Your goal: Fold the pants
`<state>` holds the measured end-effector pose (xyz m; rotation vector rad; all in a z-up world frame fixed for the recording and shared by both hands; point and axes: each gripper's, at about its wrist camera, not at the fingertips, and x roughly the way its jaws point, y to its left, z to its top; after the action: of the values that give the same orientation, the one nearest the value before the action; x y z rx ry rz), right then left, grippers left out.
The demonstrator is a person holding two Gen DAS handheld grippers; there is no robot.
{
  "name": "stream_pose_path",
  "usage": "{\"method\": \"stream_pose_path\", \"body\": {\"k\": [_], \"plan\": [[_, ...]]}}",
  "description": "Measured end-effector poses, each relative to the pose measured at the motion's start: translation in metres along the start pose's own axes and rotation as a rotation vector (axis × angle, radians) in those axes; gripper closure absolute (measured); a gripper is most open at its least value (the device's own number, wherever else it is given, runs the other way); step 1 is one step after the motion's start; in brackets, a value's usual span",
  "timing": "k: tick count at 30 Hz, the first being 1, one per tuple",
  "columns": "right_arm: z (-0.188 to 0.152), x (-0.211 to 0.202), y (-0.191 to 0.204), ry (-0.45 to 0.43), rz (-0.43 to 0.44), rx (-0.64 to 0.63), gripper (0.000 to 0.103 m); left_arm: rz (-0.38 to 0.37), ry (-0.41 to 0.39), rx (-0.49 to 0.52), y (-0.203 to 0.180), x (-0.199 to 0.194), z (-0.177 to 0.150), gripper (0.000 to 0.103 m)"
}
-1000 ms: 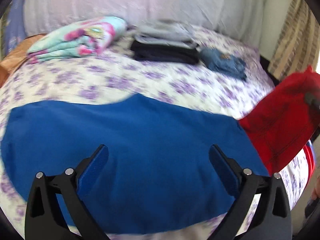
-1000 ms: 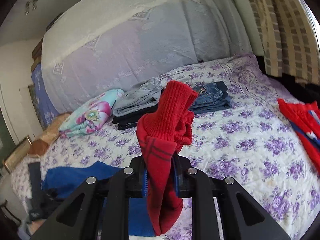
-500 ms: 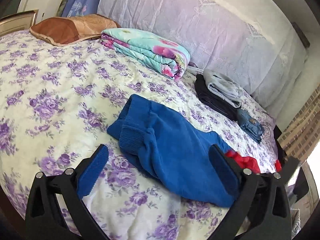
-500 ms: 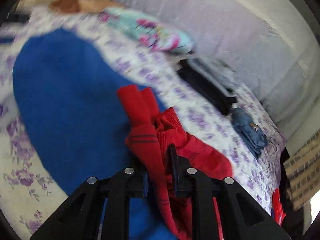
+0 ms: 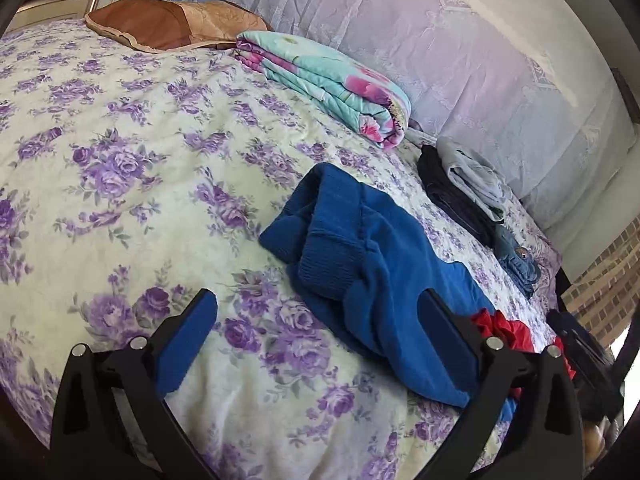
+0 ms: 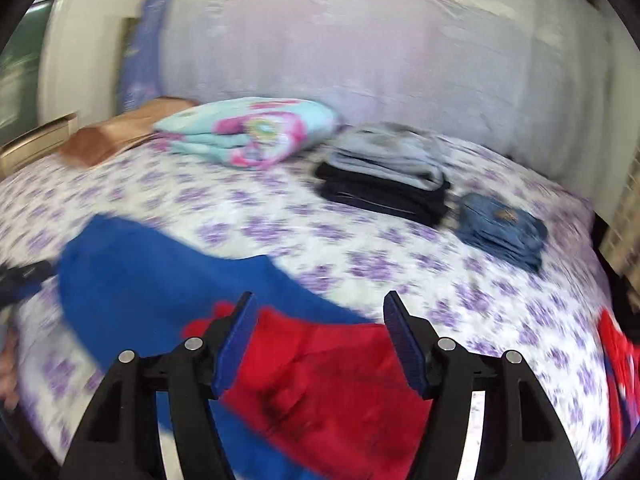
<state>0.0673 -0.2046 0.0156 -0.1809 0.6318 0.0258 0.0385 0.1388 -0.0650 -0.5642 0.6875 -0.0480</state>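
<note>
Pants (image 6: 332,380), red knit over blue, lie crumpled on the bed (image 5: 120,168); soft, light, floppy (take the ribbed cuff). Right gripper (image 6: 318,344), jaws just parted, holds nothing; left gripper (image 5: 316,344) gapes empty.

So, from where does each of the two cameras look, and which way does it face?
Left wrist: sits on the left gripper, looks down across the bed at the blue pants; both open fingers show.
Right wrist: sits on the right gripper, faces the headboard side over the red garment; its jaws have just been opening, cloth below them.
Shared: blue pants, folded blanket, clothes stack.
</note>
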Motion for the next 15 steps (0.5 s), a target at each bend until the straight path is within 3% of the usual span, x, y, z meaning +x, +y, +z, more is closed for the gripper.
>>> {"method": "stream_pose_path", "body": {"k": [5,10,13,15], "plan": [[-0.034,0.055,0.037,0.187,0.024,-0.089,0.037,0.023,0.010,0.027,-0.001,-0.001,-0.002,0.005],[-0.038,0.049,0.037,0.188,0.045,-0.074,0.036,0.044,0.022,0.057,-0.007,0.002,-0.006,0.005],[-0.032,0.027,0.030,0.077,0.062,-0.030,0.035,0.025,0.036,0.046,-0.008,0.003,-0.005,0.005],[-0.035,0.033,0.040,0.107,0.073,-0.094,0.020,0.012,0.049,0.031,-0.009,0.005,-0.003,0.005]]}}
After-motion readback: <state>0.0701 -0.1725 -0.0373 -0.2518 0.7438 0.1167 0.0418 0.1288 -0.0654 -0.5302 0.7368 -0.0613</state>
